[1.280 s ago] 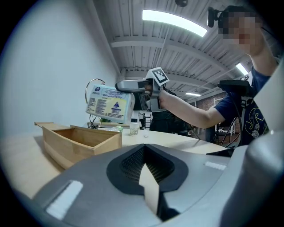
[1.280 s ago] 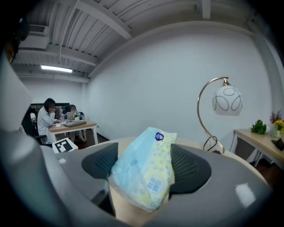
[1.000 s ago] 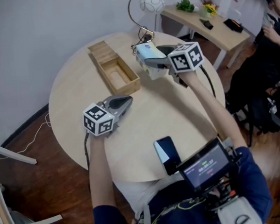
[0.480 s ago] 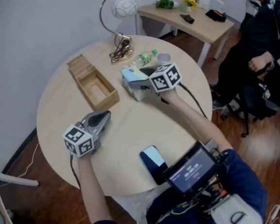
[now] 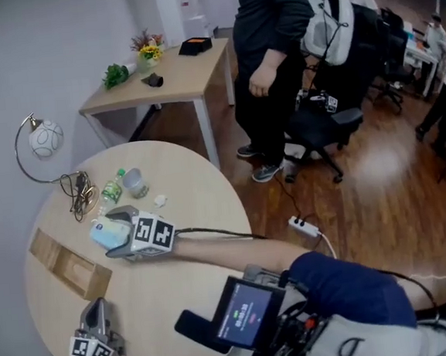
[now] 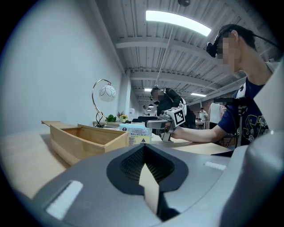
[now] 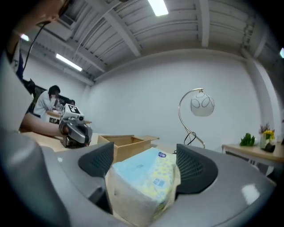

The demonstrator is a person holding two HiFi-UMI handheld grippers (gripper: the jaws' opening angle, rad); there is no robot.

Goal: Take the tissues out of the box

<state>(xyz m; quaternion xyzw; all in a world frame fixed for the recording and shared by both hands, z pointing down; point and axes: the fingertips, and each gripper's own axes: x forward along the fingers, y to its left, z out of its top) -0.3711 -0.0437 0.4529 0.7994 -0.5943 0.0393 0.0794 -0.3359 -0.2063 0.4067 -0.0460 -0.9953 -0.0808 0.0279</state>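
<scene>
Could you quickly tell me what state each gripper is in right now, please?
Left gripper: shut, empty.
Right gripper: open; its jaws have just been opening, pale blue-and-yellow plastic tissue pack between them.

The right claw (image 5: 118,235) sits lower now, with the tissue pack (image 7: 142,184) down at the bench (image 5: 183,204). Its jaws have just been opening around the pack.

We see bare bench (image 5: 147,288) in the middle. The wooden box (image 5: 68,264), lamp (image 5: 46,138), bottle (image 5: 113,192) and cup (image 5: 136,182) block the wall side.
</scene>
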